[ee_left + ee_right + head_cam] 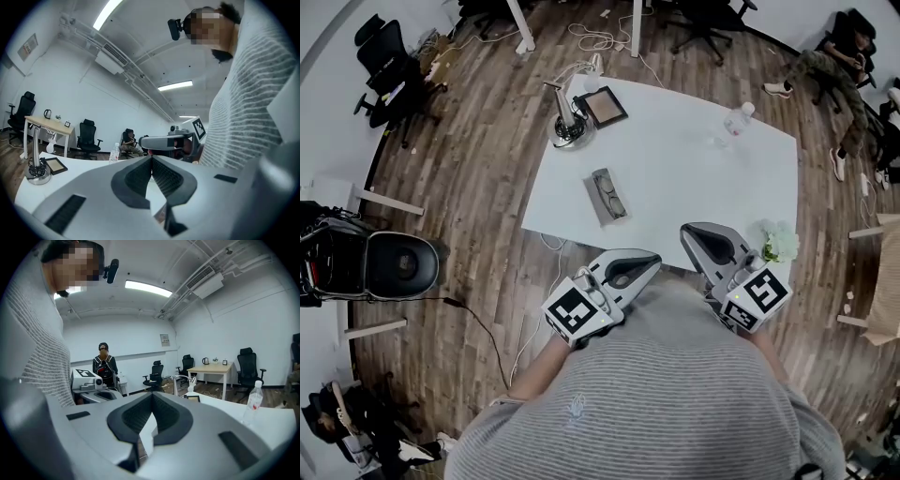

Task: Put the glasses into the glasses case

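I hold both hands close to my body at the near edge of the white surface [694,178], forearms bent in. The two tools angle toward each other. My left gripper [649,261] [151,159] points about level, up and to the right in the head view. Its jaws are pressed together with nothing between them. My right gripper [689,231] [151,397] tips slightly downward over the near edge and points up and to the left. It is likewise clenched and empty.

The oblong grey glasses case [602,203] lies open in the near-left part of the surface, close to the near edge. Its long axis runs from the near edge toward the far edge, slightly slanted. The dark-rimmed glasses [609,194] rest on it, lined up along the same axis. The case sits ahead of my left gripper, to the left of its tip. It is apart from both grippers, farther from the right one.
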`<state>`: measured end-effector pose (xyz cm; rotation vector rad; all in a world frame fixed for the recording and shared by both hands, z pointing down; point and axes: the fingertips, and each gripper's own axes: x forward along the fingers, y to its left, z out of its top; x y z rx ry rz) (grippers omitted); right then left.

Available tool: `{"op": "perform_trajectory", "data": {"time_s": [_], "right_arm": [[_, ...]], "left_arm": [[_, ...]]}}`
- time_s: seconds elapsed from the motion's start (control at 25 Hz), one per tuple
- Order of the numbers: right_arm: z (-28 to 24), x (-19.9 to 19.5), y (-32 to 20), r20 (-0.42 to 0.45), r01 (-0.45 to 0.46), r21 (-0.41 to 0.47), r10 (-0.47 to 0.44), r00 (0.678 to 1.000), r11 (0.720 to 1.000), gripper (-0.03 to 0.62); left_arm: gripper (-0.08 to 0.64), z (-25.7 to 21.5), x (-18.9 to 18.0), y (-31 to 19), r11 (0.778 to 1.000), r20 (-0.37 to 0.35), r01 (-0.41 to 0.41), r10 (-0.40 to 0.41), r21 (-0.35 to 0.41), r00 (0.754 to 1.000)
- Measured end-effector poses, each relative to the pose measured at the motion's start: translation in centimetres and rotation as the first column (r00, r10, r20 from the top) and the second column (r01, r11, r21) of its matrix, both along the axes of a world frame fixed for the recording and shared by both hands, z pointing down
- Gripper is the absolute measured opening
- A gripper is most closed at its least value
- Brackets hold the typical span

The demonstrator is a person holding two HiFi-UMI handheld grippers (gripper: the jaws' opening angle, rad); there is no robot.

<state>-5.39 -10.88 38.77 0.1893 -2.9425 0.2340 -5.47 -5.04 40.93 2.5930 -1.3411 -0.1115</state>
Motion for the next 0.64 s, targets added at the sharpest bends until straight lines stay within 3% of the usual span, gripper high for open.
{"op": "perform_trajectory", "data": {"time_s": [0.64], "right_arm": [[-0.3,-1.1,1.4,-0.022,0.018,0.010,-0.018,1.000,1.000,0.014]], "left_arm": [[0.012,0.2,-1.8,0.8,0.998,-0.016,0.045,-0.045,-0.040,0.999]]}}
